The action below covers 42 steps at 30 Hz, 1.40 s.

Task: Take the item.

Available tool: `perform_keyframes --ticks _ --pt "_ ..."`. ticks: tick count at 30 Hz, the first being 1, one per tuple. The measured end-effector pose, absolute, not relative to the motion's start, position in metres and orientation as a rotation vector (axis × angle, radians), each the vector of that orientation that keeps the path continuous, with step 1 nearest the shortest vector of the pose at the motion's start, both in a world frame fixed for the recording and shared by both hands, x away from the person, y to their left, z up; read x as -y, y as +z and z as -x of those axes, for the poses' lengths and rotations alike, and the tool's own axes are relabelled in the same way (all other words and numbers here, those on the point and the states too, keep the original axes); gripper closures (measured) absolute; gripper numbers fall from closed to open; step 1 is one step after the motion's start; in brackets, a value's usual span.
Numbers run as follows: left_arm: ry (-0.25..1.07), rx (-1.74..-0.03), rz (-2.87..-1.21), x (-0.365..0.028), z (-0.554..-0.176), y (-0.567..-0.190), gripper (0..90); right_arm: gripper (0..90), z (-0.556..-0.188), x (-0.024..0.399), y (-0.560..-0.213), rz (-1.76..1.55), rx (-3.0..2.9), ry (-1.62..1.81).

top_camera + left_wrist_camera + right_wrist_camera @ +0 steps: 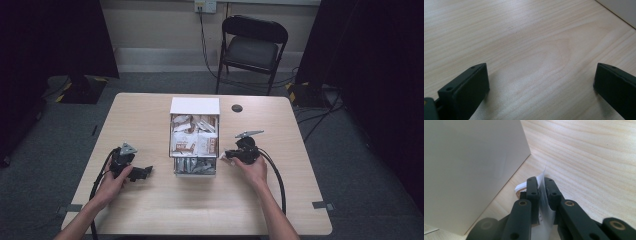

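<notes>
A white box (194,106) stands in the middle of the wooden table (150,200), full of brown-and-white and silver packets (194,142). My right gripper (228,156) sits just right of the box, low by its front corner. In the right gripper view its jaws are shut on a thin white packet (542,180), right beside the box's white wall (471,167). My left gripper (146,172) rests on the table left of the box. Seen in the left gripper view, its fingers (466,90) stand wide apart over bare wood, holding nothing.
A black folding chair (252,47) stands beyond the table's far edge. A small dark round hole (237,108) sits in the tabletop right of the box's back. Cables trail from both grippers toward the near edge. Dark curtains hang at both sides.
</notes>
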<state>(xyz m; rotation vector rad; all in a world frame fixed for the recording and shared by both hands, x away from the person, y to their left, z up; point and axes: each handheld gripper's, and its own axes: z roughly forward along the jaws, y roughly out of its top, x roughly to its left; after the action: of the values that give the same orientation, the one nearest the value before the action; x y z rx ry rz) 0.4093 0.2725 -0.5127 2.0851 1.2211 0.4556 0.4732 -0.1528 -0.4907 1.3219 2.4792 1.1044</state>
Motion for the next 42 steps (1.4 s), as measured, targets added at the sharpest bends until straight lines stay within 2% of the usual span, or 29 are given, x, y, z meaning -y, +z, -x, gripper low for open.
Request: perform_keyframes --ticks 8,9,10,18,20,23,24,25,26,29,33,42 --pt "0.456 -1.221 -2.085 -0.273 -0.409 -0.513 0.0 69.9 -0.474 0.156 -0.49 -1.338 -2.451 1.109" --pt "0.456 -1.221 -2.086 -0.273 -0.409 -0.513 0.0 66.7 -0.474 0.157 -0.489 -1.34 -2.442 1.114" --pt "0.456 -1.221 -2.085 -0.273 -0.409 -0.513 0.0 58.8 -0.475 0.158 -0.489 -1.35 -2.429 1.099" --pt "0.455 -1.221 -2.085 -0.273 -0.409 -0.513 0.0 47.6 -0.475 0.162 -0.487 -1.369 -2.398 1.1" --pt "0.456 -1.221 -2.085 -0.273 -0.409 -0.513 0.0 40.2 -0.474 0.163 -0.483 -1.39 -2.37 1.102" --pt "0.456 -1.221 -2.085 -0.272 -0.409 -0.513 0.0 35.9 -0.473 0.166 -0.482 -1.398 -2.365 1.105" --pt "0.456 -1.221 -2.086 -0.273 -0.409 -0.513 0.0 29.1 -0.473 0.17 -0.479 -1.437 -2.345 1.124" --pt "0.456 -1.221 -2.086 -0.273 -0.409 -0.513 0.0 29.1 -0.473 0.17 -0.479 -1.437 -2.345 1.124" --pt "0.456 -1.221 -2.085 -0.273 -0.409 -0.513 0.0 22.8 -0.472 0.173 -0.473 -1.482 -2.305 1.155" --pt "0.456 -1.221 -2.085 -0.273 -0.409 -0.513 0.0 21.1 -0.468 0.173 -0.464 -1.471 -2.27 1.158" --pt "0.456 -1.221 -2.085 -0.272 -0.409 -0.513 0.0 14.5 -0.458 0.183 -0.445 -1.451 -2.242 1.17" --pt "0.456 -1.221 -2.085 -0.273 -0.409 -0.513 0.0 14.7 -0.428 0.208 -0.423 -1.454 -2.17 1.156"
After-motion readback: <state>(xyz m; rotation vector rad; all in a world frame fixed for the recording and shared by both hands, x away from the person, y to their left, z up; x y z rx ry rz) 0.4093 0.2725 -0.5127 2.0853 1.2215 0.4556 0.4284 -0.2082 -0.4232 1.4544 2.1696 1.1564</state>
